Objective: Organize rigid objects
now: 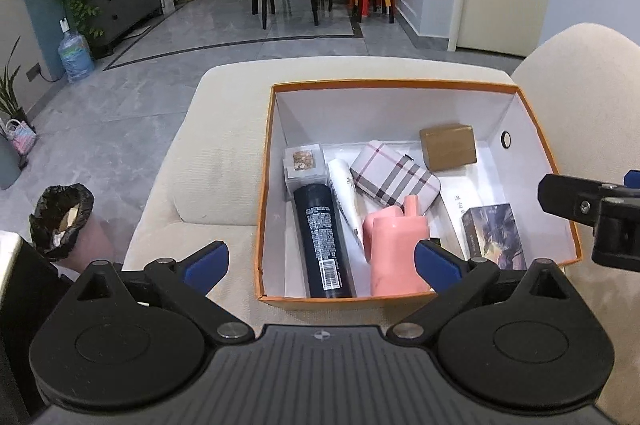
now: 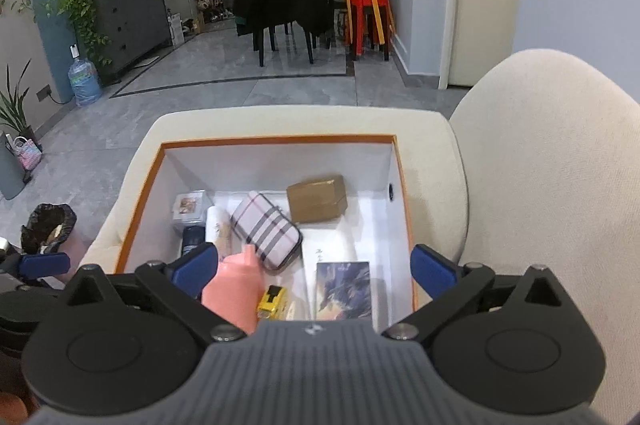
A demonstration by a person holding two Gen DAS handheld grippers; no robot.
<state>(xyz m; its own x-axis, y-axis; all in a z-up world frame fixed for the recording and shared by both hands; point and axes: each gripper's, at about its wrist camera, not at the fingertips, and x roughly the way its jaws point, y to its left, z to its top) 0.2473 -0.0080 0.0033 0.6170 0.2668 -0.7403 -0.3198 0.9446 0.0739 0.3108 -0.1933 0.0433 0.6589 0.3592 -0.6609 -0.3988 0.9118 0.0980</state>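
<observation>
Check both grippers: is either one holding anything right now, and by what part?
Nothing is held. The left gripper and right gripper both stand wide open above the orange box, with no pad pressing on any item inside.

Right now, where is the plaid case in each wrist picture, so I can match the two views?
Left wrist view: the plaid case lies mid-box, right of centre in the picture, behind the pink bottle.
Right wrist view: the plaid case lies left of centre.
Shared landmark: the brown carton sits just behind-right of it in both.
</observation>
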